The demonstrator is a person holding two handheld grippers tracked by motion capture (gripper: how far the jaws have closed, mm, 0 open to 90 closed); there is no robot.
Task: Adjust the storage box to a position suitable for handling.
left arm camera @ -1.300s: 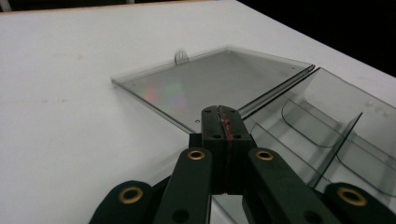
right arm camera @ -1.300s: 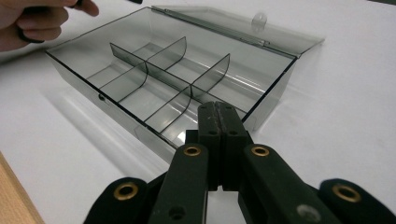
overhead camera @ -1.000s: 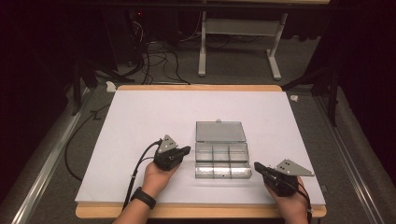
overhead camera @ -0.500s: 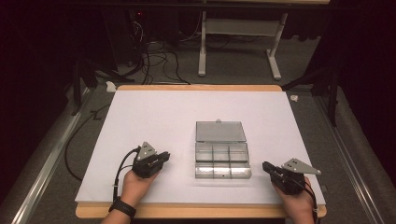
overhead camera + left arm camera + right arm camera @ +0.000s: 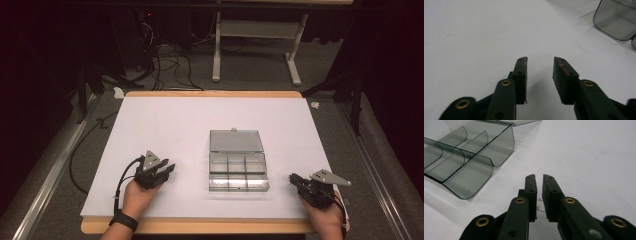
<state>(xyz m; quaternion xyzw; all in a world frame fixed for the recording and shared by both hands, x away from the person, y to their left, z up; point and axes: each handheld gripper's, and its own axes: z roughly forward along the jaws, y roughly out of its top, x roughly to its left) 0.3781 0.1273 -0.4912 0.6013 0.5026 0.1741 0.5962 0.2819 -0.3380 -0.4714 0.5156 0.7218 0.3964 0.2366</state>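
A clear plastic compartment box (image 5: 238,171) lies open on the white table (image 5: 165,125), its lid (image 5: 236,141) flat behind it and its cells looking empty. My left gripper (image 5: 168,170) rests on the table left of the box, jaws open with nothing between them (image 5: 540,61); a corner of the lid (image 5: 616,22) lies ahead to its right. My right gripper (image 5: 293,179) sits right of the box near the front edge. Its jaws (image 5: 539,178) stand almost together, with a tiny silver wire piece (image 5: 539,206) in the narrow gap. The box (image 5: 469,162) is ahead on its left.
The table's wooden front edge (image 5: 210,226) runs just below both hands. Beyond the far edge are cables (image 5: 165,60) on the floor and a white table frame (image 5: 255,45). Metal rails (image 5: 50,175) run along both sides.
My left gripper has drawn back from the box's left side toward the left front of the table. My right gripper has shifted slightly down toward the front edge.
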